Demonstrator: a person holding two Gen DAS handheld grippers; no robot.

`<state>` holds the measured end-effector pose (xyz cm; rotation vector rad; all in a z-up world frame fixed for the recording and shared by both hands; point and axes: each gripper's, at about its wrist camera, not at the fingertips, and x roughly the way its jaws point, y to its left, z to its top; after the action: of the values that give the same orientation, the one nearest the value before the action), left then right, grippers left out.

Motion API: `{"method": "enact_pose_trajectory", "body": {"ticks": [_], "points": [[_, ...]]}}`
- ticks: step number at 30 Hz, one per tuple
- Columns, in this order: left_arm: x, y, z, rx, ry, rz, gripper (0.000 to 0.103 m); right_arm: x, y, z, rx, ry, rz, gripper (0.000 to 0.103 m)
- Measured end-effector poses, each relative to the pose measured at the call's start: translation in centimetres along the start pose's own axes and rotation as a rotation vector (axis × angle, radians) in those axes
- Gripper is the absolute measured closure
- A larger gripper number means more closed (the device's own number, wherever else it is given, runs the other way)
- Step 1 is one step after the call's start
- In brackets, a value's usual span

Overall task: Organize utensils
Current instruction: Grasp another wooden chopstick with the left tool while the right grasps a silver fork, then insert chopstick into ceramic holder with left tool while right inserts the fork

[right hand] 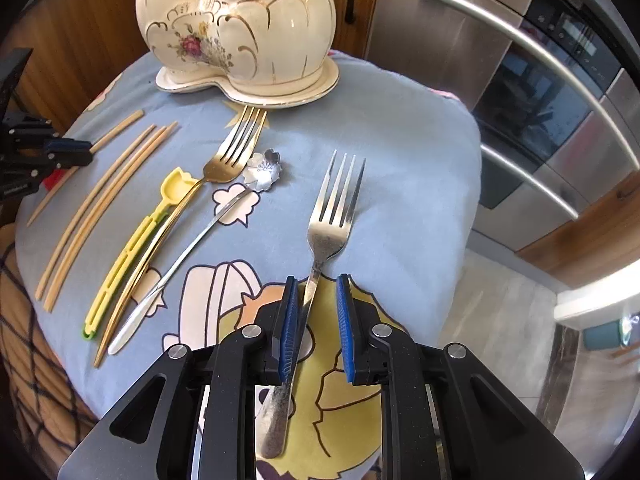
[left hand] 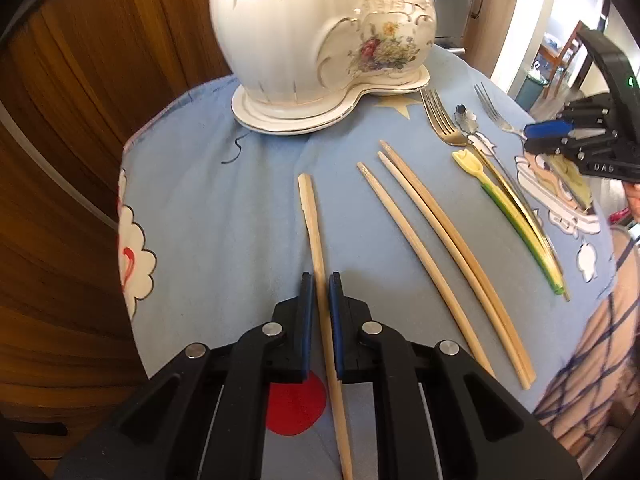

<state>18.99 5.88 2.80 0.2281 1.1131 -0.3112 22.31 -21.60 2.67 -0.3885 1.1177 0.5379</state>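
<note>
My left gripper (left hand: 322,284) is shut on a pale wooden chopstick (left hand: 316,240) that points toward the white floral ceramic holder (left hand: 320,40). Three more chopsticks (left hand: 440,240) lie to its right on the blue cloth. In the right wrist view a silver fork (right hand: 332,216) lies tines-away on the cloth. My right gripper (right hand: 316,284) straddles its handle, with the left pad against it and a gap at the right pad. The left gripper (right hand: 86,152) with its chopstick shows at the left edge. The right gripper (left hand: 536,136) shows at the far right of the left wrist view.
A gold fork (right hand: 228,160), a flower-bowled spoon (right hand: 264,170) and a yellow plastic utensil (right hand: 132,248) lie between the chopsticks and the silver fork. The holder (right hand: 240,40) stands at the table's far edge. A steel oven (right hand: 520,80) is on the right, wooden cabinets (left hand: 60,160) on the left.
</note>
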Motion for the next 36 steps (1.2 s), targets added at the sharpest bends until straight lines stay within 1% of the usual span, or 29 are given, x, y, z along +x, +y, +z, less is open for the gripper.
{"method": "enact_pose_trajectory", "body": {"ticks": [2, 7, 9, 10, 11, 12, 16, 17, 20, 24, 26, 31, 32, 33, 36], "points": [[0.2, 0.2, 0.4, 0.012, 0.029, -0.019, 0.093, 0.1, -0.2, 0.3, 0.000, 0.026, 0.018, 0.084], [0.9, -0.1, 2.0, 0.094, 0.138, -0.039, 0.093, 0.4, -0.5, 0.9, -0.004, 0.074, 0.051, 0.084], [1.1, -0.4, 2.5, 0.111, 0.160, -0.037, 0.093, 0.5, -0.4, 1.1, -0.012, 0.083, 0.054, 0.084], [1.1, -0.5, 2.6, 0.115, 0.164, -0.036, 0.093, 0.5, -0.3, 1.1, -0.013, 0.082, 0.057, 0.086], [1.1, -0.6, 2.7, 0.114, 0.163, -0.035, 0.093, 0.5, -0.3, 1.1, -0.012, 0.081, 0.064, 0.091], [1.0, -0.7, 2.7, 0.112, 0.158, -0.036, 0.093, 0.4, -0.2, 1.0, -0.013, 0.073, 0.065, 0.092], [0.7, -0.5, 2.3, 0.068, 0.118, -0.060, 0.097, 0.2, -0.7, 0.6, 0.032, 0.037, 0.090, 0.094], [0.6, -0.4, 2.1, 0.057, 0.110, -0.065, 0.098, 0.1, -0.9, 0.6, 0.042, 0.029, 0.093, 0.096], [0.1, 0.4, 1.3, 0.028, 0.080, -0.075, 0.098, -0.5, -1.6, 0.6, 0.078, -0.011, 0.104, 0.097], [-1.4, 1.7, 0.0, -0.031, 0.000, -0.088, 0.098, -0.8, -2.4, 0.7, 0.114, -0.056, 0.134, 0.097], [-2.4, 2.3, -0.3, -0.068, -0.053, -0.093, 0.098, -1.1, -2.5, 0.8, 0.126, -0.078, 0.145, 0.097], [-4.5, 4.7, -1.4, -0.149, -0.181, -0.118, 0.098, -2.5, -2.7, 0.7, 0.167, -0.178, 0.177, 0.097], [-5.0, 5.1, -1.7, -0.163, -0.204, -0.112, 0.098, -2.8, -2.7, 0.6, 0.173, -0.198, 0.182, 0.097], [-5.4, 5.2, -1.8, -0.178, -0.246, -0.102, 0.098, -3.1, -2.7, 0.5, 0.185, -0.228, 0.191, 0.097], [-6.5, 5.7, -1.7, -0.222, -0.338, -0.098, 0.098, -3.9, -2.5, 0.2, 0.200, -0.290, 0.200, 0.097]]}}
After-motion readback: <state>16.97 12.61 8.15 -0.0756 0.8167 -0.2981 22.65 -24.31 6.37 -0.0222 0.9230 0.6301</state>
